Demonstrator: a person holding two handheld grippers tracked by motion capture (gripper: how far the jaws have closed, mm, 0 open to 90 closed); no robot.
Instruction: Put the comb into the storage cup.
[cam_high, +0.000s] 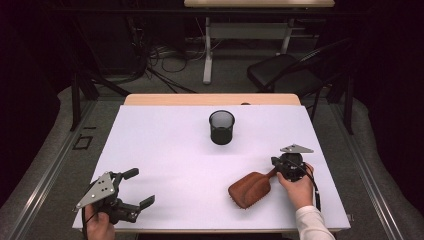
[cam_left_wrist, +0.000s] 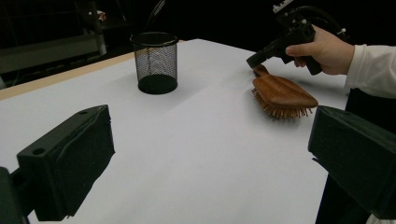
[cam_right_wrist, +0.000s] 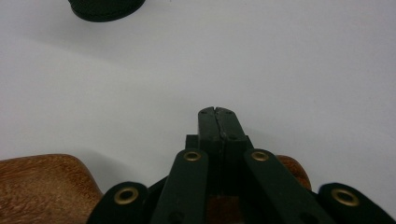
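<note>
Hairbrush lies bristles down on the white surface, near the right front corner, its wooden paddle back up and its handle aimed up and right at the right hand-held gripper. That gripper's jaws are pressed together over the handle, tips meeting; in the right gripper view the jaws run out tight, with brown wood showing on both sides beneath them, so the handle sits under the linkage. Whether the pads actually pinch the wood is hard to make out from here, since the black arms cover the contact spot. Over in the left gripper view the handle end disappears behind the jaw tip, and the person's hand wraps the grip. The paddle is cut off at the left edge of the right gripper view.

Left hand-held gripper sits at the near left corner of the surface, jaws spread wide, nothing between them, well apart from the brush.

Black mesh cup stands upright toward the far middle of the surface; its inside is too dark to read. At the top edge of the right gripper view its base is cropped.
</note>
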